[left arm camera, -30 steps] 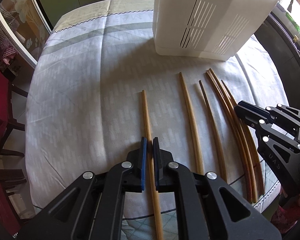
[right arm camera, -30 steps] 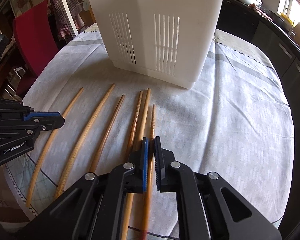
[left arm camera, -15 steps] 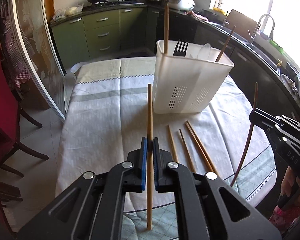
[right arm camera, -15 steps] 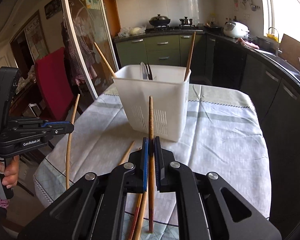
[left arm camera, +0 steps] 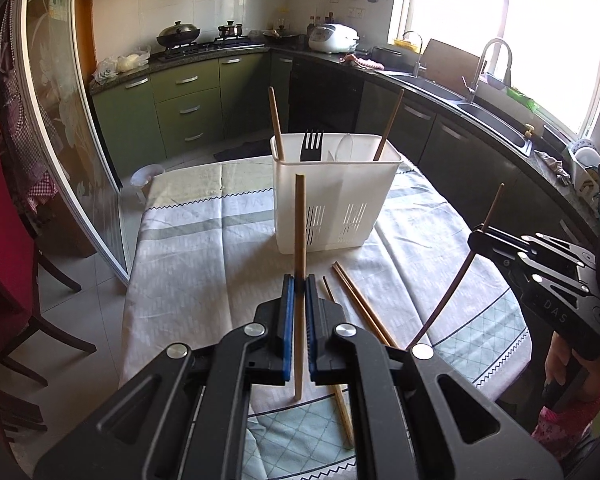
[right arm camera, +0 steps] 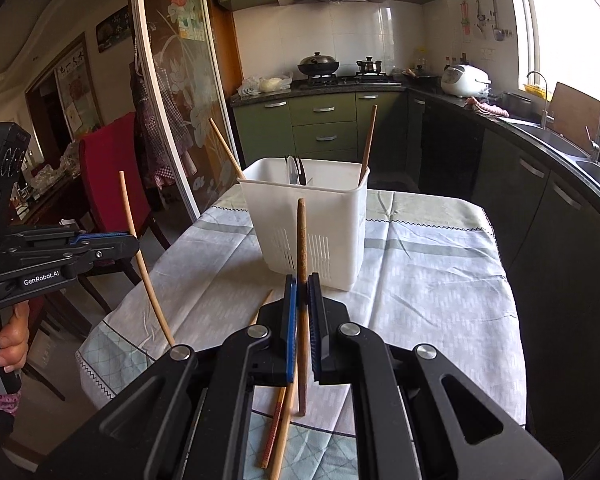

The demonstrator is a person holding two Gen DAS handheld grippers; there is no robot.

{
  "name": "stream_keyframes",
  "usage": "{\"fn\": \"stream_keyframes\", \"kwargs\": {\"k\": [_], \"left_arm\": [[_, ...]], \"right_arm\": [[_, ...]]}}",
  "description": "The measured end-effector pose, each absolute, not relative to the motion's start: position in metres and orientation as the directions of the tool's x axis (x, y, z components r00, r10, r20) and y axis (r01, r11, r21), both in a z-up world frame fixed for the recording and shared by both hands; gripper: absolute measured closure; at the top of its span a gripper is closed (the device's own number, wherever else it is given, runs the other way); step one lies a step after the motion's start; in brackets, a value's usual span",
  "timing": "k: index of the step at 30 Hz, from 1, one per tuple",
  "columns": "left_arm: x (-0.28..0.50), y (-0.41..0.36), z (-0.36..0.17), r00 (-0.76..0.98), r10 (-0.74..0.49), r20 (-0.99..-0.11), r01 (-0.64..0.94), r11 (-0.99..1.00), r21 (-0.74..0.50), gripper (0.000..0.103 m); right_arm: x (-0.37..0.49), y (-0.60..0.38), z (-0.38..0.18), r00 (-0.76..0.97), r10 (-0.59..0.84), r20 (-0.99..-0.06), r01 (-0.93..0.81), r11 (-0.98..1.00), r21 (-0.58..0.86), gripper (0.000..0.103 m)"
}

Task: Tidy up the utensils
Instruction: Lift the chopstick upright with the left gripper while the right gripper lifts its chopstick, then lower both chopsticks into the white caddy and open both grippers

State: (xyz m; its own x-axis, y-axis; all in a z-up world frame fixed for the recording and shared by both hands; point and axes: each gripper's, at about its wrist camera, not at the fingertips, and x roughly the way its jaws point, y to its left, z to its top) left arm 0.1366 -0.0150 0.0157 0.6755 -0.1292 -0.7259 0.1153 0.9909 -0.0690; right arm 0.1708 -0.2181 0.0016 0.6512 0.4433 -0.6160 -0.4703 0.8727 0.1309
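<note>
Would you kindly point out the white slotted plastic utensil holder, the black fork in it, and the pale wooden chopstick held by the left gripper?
White slotted plastic utensil holder (left arm camera: 332, 196): left wrist view, front wall.
Black fork (left arm camera: 312, 145): left wrist view, tines.
Pale wooden chopstick (left arm camera: 299, 220): left wrist view, shaft above the left gripper (left arm camera: 299, 280).

Each wrist camera looks forward and down along its own fingers; both share the white basket (left arm camera: 336, 200) (right arm camera: 306, 224) on the table (left arm camera: 204, 256) (right arm camera: 432, 280).

Left gripper (left arm camera: 298, 284) has lifted its chopstick (left arm camera: 299, 220) off the table; right gripper (right arm camera: 302, 284) likewise raised its darker chopstick (right arm camera: 301, 240).
</note>
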Motion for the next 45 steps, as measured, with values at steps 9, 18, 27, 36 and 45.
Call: {"fn": "stream_keyframes", "kwargs": {"k": [9,18,27,36,45], "left_arm": [[0.136,-0.015,0.032,0.702,-0.134,-0.7,0.123,0.99,-0.067,0.098],[0.152,-0.021,0.085,0.748,-0.165,-0.643,0.151,0.985,-0.077,0.098],[0.179,-0.034,0.17,0.873,-0.167,-0.457,0.157,0.986,-0.061,0.098],[0.241,-0.045,0.149,0.893,-0.119,-0.433,0.115,0.993,-0.037,0.098],[0.276,-0.038,0.083,0.792,-0.11,-0.601,0.093,0.994,-0.059,0.098]], "right_arm": [[0.171,-0.225,0.019,0.665,0.47,-0.58,-0.482,0.864,0.147,0.096],[0.184,-0.231,0.086,0.725,0.509,-0.464,-0.498,0.853,0.156,0.096],[0.214,-0.235,0.165,0.831,0.492,-0.259,-0.465,0.87,0.161,0.096],[0.284,-0.215,0.146,0.866,0.424,-0.264,-0.399,0.905,0.148,0.096],[0.327,-0.204,0.072,0.789,0.433,-0.436,-0.398,0.901,0.174,0.096]]}}
